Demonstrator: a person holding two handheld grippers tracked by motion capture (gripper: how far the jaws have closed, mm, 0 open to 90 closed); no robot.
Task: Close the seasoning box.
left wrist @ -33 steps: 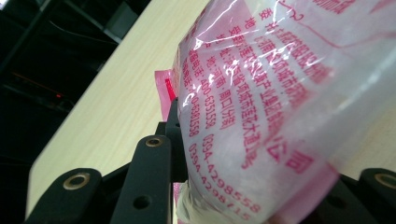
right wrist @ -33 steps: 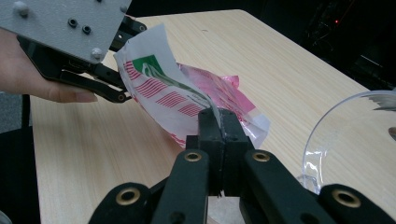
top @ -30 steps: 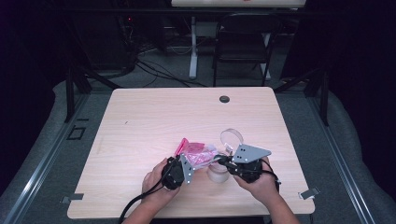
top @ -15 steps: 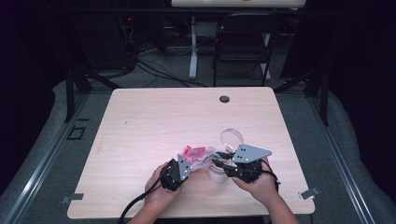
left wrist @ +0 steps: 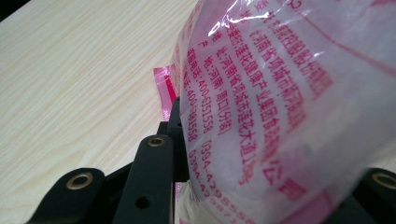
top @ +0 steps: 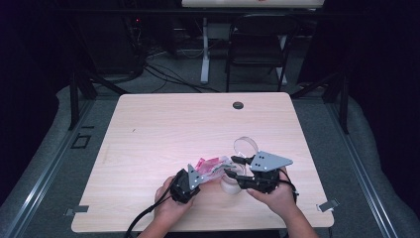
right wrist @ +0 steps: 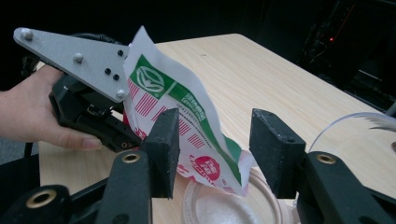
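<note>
My left gripper (top: 197,172) (left wrist: 275,154) is shut on a white and pink plastic packet (top: 210,165) (left wrist: 280,93) and holds it tilted over a clear round jar (top: 230,185) (right wrist: 224,207) with white powder in it. The packet's low corner (right wrist: 233,175) hangs just above the jar's mouth. My right gripper (top: 234,167) (right wrist: 215,140) stands on either side of that corner. Its jaws have just been opening, and the pads (right wrist: 163,149) are off the packet. A hand holds each gripper near the table's front edge.
The jar's clear lid (top: 246,147) (right wrist: 359,126) lies just behind the jar. A round cable hole (top: 238,105) sits near the far edge of the wooden table (top: 163,129). A chair (top: 257,44) and cables stand on the floor beyond.
The right gripper's jaws have spread apart off the packet's corner. The left gripper has brought the packet lower and closer to the jar.
</note>
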